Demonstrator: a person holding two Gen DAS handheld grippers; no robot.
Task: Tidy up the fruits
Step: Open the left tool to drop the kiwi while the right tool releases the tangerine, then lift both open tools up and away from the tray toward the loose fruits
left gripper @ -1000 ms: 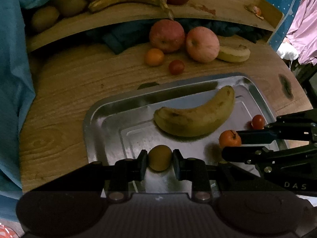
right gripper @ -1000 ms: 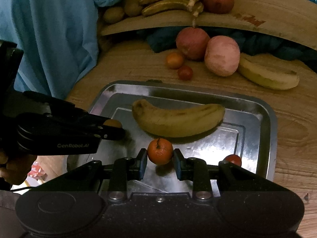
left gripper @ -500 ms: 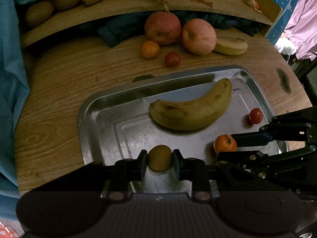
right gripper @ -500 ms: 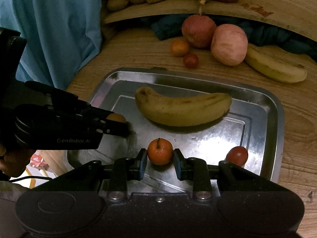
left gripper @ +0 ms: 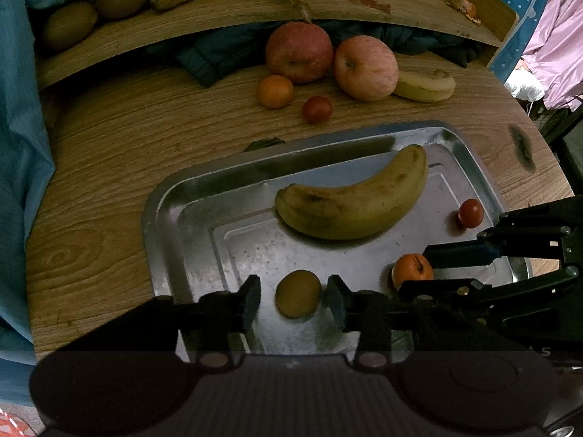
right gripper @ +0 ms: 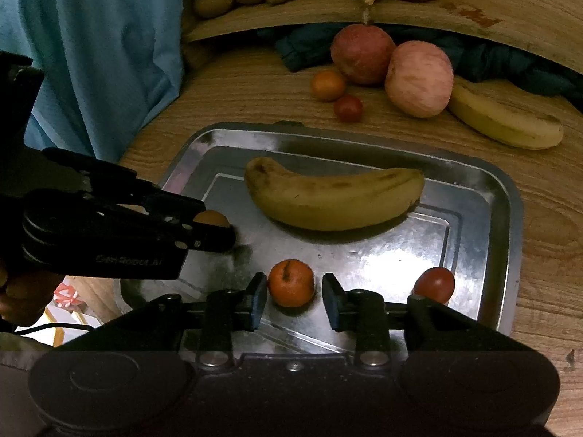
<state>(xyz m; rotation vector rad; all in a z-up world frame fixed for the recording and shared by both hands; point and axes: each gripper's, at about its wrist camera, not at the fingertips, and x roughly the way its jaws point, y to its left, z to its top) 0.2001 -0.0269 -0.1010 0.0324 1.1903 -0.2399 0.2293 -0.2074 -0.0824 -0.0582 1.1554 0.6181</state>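
Observation:
A metal tray (left gripper: 164, 196) on the wooden table holds a spotted banana (left gripper: 353, 204), a cherry tomato (left gripper: 470, 213), a small yellow-brown fruit (left gripper: 298, 298) and a tangerine (right gripper: 291, 283). My left gripper (left gripper: 294, 300) is open around the yellow-brown fruit, which rests on the tray with a gap on each side. My right gripper (right gripper: 291, 293) is open around the tangerine, with a clear gap on its right side. In the right wrist view the left gripper (right gripper: 218, 231) hides most of the yellow-brown fruit.
Behind the tray lie two apples (left gripper: 298, 52) (left gripper: 366, 67), a small orange (left gripper: 275, 91), a cherry tomato (left gripper: 317, 109) and a banana (right gripper: 506, 123). A raised wooden shelf (left gripper: 218, 25) carries bananas and kiwis. Blue cloth (left gripper: 18, 145) hangs at the left.
Both grippers have opened: each had its fruit clamped before, and now the fingers stand apart from the fruits, which sit on the tray. Both views sit slightly lower and closer.

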